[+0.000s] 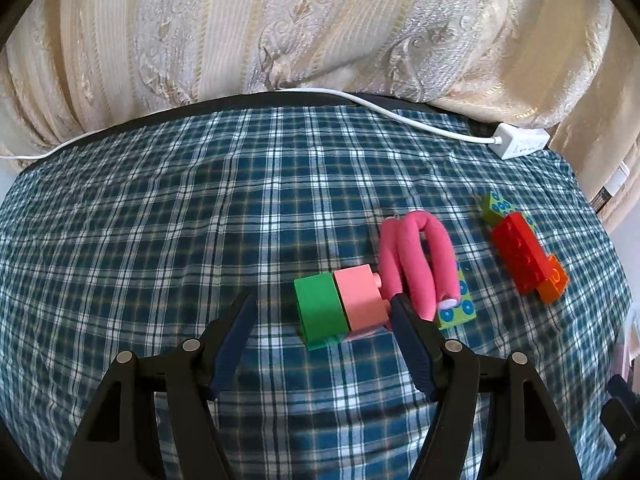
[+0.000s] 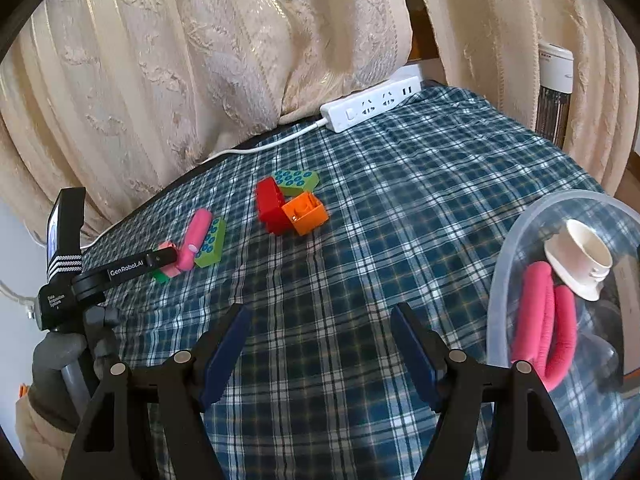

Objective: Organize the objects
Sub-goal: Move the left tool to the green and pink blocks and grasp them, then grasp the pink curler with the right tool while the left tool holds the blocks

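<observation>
Through the left wrist view, the left hand-held gripper (image 1: 322,312) stands released, nothing between its pads, and hovers over the checked cloth (image 1: 160,220) of the desk just short of a green block (image 1: 318,308) joined to a pink block (image 1: 360,300). Its right finger (image 1: 404,320) sits close against the pink block and the looped pink foam roller (image 1: 416,256), which leans on a spotted green brick (image 1: 458,300); closing here would likely catch the roller too or knock the pair sideways. A red brick (image 1: 520,256) with an orange brick (image 1: 554,280) lies nearer the right edge, and a white cable (image 1: 380,112) runs along the far edge. Through the right wrist view, the right hand-held gripper (image 2: 320,328) is also released and empty above bare cloth. The clear tub (image 2: 516,240) at the right edge already holds a pink roller (image 2: 544,320) and a white cup (image 2: 580,260); a careless drop could tip the cup. The power strip (image 2: 372,104) sits at the far edge.
</observation>
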Motion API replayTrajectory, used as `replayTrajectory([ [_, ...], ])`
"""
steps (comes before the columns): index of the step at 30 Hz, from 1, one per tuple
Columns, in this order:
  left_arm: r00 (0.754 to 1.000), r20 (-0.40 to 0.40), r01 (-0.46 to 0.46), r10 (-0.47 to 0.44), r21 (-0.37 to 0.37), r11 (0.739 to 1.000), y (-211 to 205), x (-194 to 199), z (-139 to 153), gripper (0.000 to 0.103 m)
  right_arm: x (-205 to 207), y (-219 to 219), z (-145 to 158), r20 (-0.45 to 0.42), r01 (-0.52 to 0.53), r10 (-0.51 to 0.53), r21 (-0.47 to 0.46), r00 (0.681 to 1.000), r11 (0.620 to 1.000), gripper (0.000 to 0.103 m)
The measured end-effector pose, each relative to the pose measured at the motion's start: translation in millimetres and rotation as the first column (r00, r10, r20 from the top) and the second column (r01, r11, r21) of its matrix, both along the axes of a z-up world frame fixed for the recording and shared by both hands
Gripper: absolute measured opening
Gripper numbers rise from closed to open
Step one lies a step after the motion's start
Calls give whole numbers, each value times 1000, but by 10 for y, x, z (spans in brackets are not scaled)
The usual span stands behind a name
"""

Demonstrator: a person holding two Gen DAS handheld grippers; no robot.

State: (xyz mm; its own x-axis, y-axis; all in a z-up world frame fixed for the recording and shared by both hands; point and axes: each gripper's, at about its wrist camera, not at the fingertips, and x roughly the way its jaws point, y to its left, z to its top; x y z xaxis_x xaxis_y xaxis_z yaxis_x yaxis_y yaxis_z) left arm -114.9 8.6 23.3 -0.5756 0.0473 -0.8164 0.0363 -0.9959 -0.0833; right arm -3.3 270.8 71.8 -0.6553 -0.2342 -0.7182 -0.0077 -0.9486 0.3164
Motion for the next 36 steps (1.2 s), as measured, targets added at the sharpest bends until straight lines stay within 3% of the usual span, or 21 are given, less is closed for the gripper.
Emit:
replayTrajectory([
  [16,1000,-1,-4,4,-15,1000,-130,-42,-84,70,-89,-185,-48,26,-43,42,20,999,999,77],
  [18,1000,-7,-3,2,-30,1000,-127,-58,-93,67,-102,-209,-55,28,-47,47,24,999,999,77],
  [20,1000,-1,4,-4,-35,999,-121,-86,-115,48,-110,-228,-60,30,-51,50,29,998,998,77],
  [22,1000,-8,6,-6,-48,999,-115,-97,-115,44,-129,-244,-57,32,-54,53,35,998,998,77],
  [36,999,-44,-29,27,-45,999,-216,-30,55,44,-398,-476,32,35,-103,102,27,994,994,77],
])
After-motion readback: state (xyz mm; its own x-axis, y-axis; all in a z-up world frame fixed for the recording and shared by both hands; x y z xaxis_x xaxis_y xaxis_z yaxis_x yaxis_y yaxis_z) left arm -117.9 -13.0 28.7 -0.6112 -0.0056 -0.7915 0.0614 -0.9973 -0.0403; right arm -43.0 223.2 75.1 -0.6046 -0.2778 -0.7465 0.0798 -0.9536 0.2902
